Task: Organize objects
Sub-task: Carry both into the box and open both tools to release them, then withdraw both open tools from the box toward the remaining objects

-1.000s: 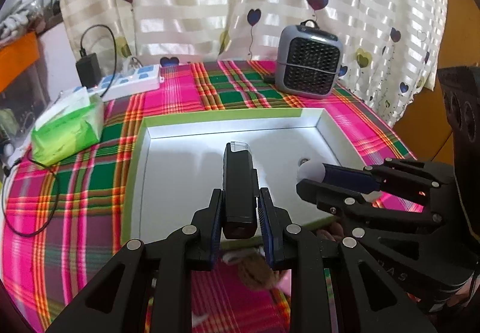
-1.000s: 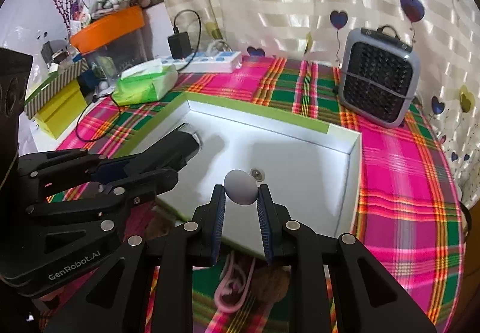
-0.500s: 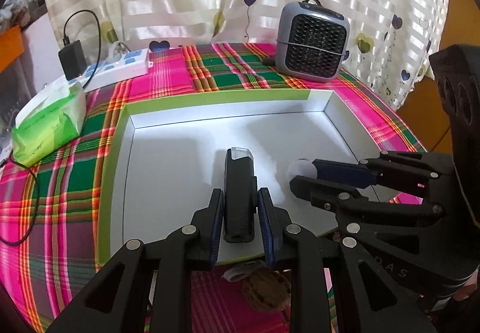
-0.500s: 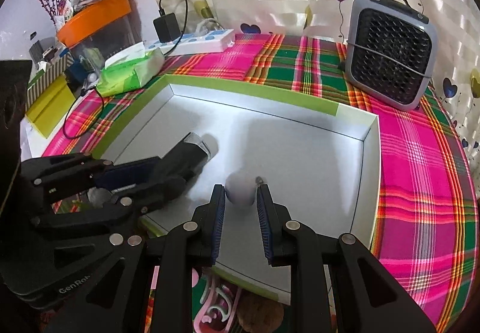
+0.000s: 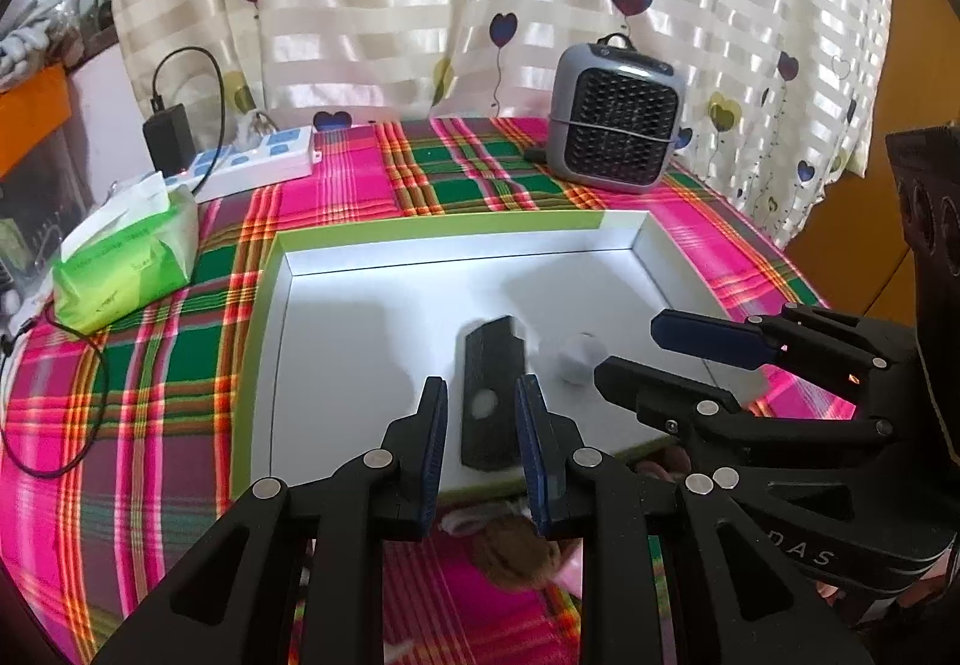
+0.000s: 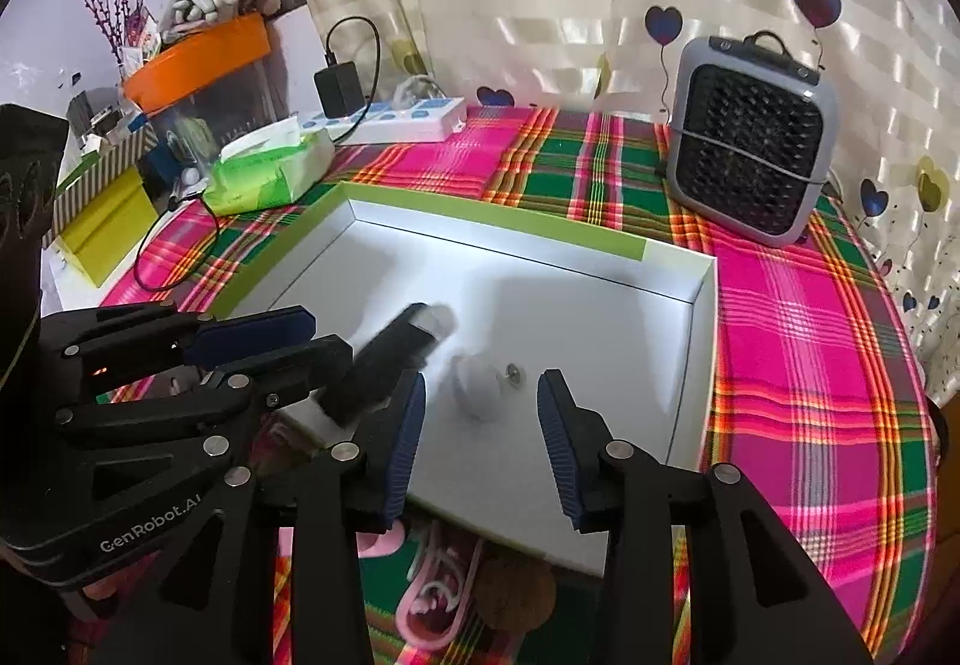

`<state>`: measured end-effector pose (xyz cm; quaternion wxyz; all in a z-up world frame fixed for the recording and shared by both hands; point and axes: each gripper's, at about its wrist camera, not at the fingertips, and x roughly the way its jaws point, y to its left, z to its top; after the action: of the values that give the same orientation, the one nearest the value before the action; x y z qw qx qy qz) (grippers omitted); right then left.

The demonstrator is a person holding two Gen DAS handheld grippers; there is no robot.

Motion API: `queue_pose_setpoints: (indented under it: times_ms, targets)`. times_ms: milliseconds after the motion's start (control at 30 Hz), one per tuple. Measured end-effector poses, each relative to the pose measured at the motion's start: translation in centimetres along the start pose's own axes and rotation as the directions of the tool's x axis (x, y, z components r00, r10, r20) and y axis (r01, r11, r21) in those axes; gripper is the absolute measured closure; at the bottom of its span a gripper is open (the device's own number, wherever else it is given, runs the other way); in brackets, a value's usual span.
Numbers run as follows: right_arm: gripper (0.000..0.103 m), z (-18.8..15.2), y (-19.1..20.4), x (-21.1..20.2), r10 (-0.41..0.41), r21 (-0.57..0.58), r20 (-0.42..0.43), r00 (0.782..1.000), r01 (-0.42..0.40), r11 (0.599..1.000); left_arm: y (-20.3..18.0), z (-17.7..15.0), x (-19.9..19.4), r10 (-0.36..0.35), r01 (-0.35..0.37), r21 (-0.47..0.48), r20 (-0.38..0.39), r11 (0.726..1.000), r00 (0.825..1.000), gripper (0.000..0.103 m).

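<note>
Item: white tray point(image 5: 651, 257) with green rim, on a plaid tablecloth point(image 5: 150, 365).

Contents: one black bar-shaped device point(image 5: 489, 395), lying flat on the tray floor near the front edge; one pale egg-shaped ball point(image 6: 477, 386), loose just beside it; one small metal stud point(image 6: 515, 372) near the ball.

Tools: we held the left gripper point(image 5: 483, 425) with jaws apart, straddling the black device without clamping it. We held the right gripper point(image 6: 480, 425) with jaws wide apart, the ball lying free between and ahead of them.

Outstanding stock: pink hanger point(image 6: 432, 587) and brown nut-like object point(image 6: 513, 587), on the cloth in front of the tray.

Hazards, as we judged them: the ball looked round enough to roll if a finger brushed it while backing out. A low left finger could drag the device toward the tray's front wall. Both tools sat close together, so a careless withdrawal risked them knocking.
</note>
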<state>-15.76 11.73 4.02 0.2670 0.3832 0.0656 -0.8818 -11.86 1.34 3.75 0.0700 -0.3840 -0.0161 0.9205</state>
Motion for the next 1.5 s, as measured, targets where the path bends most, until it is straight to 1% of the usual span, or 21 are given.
queue_pose_setpoints:
  times_ms: [333,600,933,1067,1167,1267,1300,1500]
  targets:
    - [0.063,-2.2,1.0,-3.3,-0.009,0.021,0.05,0.999,0.008,1.0,-1.5,-1.9,-2.9,-0.026,0.025,0.023,0.035,0.999,0.999,0.081]
    - [0.062,-4.2,1.1,-4.1,-0.011,0.04,0.046,0.999,0.009,0.999,-2.6,-3.4,-4.0,-0.058,0.056,0.051,0.044,0.997,0.997,0.082]
    - [0.062,-5.4,1.3,-3.5,-0.007,0.026,0.005,1.0,0.007,1.0,-3.0,-4.2,-3.9,-0.096,0.093,0.081,0.026,0.992,0.995,0.081]
    - [0.063,-5.5,1.3,-3.6,-0.013,0.021,0.005,1.0,0.013,1.0,-2.9,-4.3,-3.6,-0.105,0.103,0.084,0.015,0.991,0.994,0.081]
    - [0.062,-5.6,1.4,-3.8,-0.011,0.019,0.005,1.0,0.011,1.0,-3.0,-4.4,-3.8,-0.114,0.112,0.089,0.023,0.99,0.993,0.081]
    - [0.063,-5.6,1.4,-4.3,-0.013,0.014,0.021,1.0,0.013,1.0,-3.1,-4.4,-4.0,-0.125,0.121,0.101,0.035,0.987,0.992,0.076]
    - [0.062,-5.6,1.3,-4.3,-0.016,0.017,0.021,1.0,0.016,1.0,-3.2,-4.5,-3.9,-0.13,0.126,0.107,0.031,0.986,0.991,0.073]
    - [0.062,-5.5,0.0,-4.3,-0.043,0.067,0.026,0.999,0.041,0.997,-4.1,-4.9,-3.1,-0.142,0.14,0.154,0.001,0.978,0.99,0.072]
